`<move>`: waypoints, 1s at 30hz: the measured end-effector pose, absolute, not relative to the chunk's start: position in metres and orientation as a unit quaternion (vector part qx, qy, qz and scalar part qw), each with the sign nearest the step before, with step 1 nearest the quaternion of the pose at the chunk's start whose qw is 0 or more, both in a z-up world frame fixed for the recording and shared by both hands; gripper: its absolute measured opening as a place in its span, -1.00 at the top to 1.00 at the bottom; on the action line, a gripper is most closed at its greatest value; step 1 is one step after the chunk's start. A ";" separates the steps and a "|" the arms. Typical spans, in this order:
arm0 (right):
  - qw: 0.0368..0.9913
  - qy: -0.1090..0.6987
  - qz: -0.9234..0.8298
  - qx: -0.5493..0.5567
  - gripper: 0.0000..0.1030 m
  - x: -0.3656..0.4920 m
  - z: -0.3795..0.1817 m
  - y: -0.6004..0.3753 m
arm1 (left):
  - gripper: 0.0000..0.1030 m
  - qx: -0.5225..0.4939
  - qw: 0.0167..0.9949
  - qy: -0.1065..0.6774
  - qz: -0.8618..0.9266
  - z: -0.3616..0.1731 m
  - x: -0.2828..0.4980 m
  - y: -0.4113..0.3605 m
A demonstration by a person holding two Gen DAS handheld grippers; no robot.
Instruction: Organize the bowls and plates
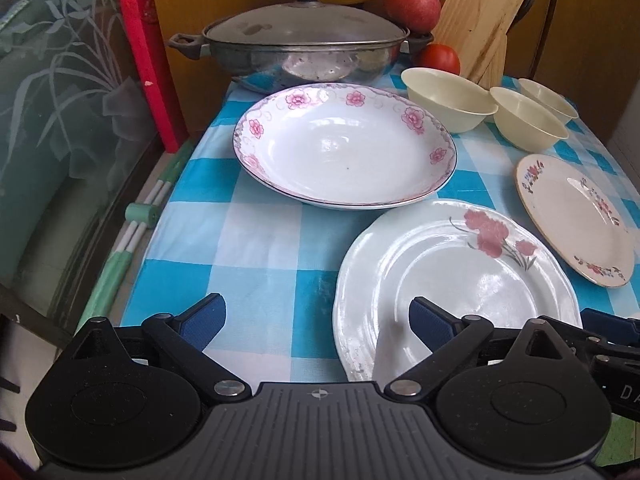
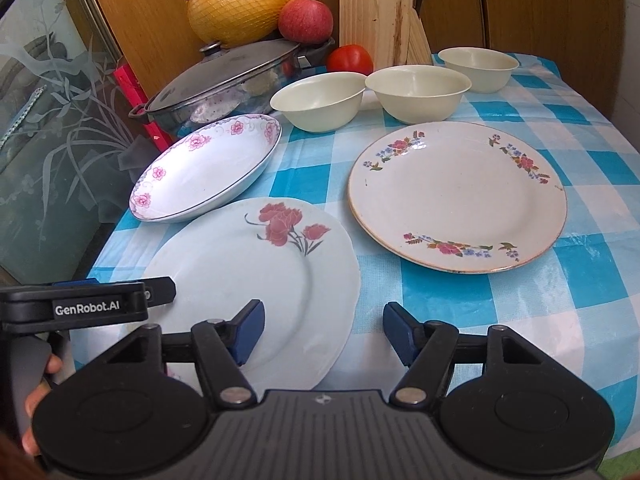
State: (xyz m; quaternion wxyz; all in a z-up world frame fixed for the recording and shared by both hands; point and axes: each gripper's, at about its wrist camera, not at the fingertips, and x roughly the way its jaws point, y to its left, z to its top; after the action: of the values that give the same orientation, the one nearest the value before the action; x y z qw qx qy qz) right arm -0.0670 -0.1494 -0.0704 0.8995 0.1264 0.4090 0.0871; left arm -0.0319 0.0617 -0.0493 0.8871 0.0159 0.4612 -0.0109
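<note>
A pale plate with a red flower [image 1: 452, 280] [image 2: 256, 264] lies at the table's near edge. A deep white dish with pink flowers [image 1: 344, 146] [image 2: 208, 166] sits behind it on the left. A cream plate with small flowers [image 1: 576, 216] [image 2: 456, 196] lies on the right. Three cream bowls [image 1: 450, 98] [image 2: 318, 98] stand in a row at the back. My left gripper [image 1: 316, 322] is open, its right finger over the red-flower plate's near rim. My right gripper [image 2: 324, 330] is open over that plate's right edge.
A lidded metal pan [image 1: 298, 46] [image 2: 224, 76] stands at the back left with a netted pomelo [image 2: 240, 4] and an apple [image 2: 306, 20] behind. A tomato [image 2: 350, 60] and wooden boards [image 2: 378, 12] stand at the back. Glass panel on the left.
</note>
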 end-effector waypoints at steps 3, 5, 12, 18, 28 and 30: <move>0.900 0.407 0.095 0.123 -0.21 -0.065 -0.071 -0.148 | -0.94 0.018 0.883 0.468 -0.018 -0.054 -0.030 0.057; 0.900 0.408 0.100 0.120 -0.21 -0.064 -0.071 -0.147 | -0.94 0.026 0.884 0.467 -0.027 -0.054 -0.029 0.052; 0.889 0.416 0.120 0.146 0.09 -0.062 -0.070 -0.153 | -0.95 0.010 0.871 0.485 -0.075 -0.058 -0.026 0.043; 0.892 0.417 0.111 0.136 0.46 -0.065 -0.071 -0.157 | -0.84 0.026 0.869 0.483 -0.101 -0.056 -0.032 0.028; 0.890 0.420 0.109 0.137 0.47 -0.062 -0.070 -0.160 | -0.78 0.017 0.873 0.480 -0.086 -0.055 -0.030 0.025; 0.894 0.417 0.101 0.132 0.47 -0.065 -0.069 -0.162 | -0.68 0.012 0.873 0.478 -0.092 -0.053 -0.031 0.025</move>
State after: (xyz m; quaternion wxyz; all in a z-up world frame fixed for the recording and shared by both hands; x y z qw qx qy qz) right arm -0.0654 -0.1622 -0.0695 0.8936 0.1323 0.4170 0.1006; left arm -0.0311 0.0253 -0.0534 0.8734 0.0115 0.4781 -0.0920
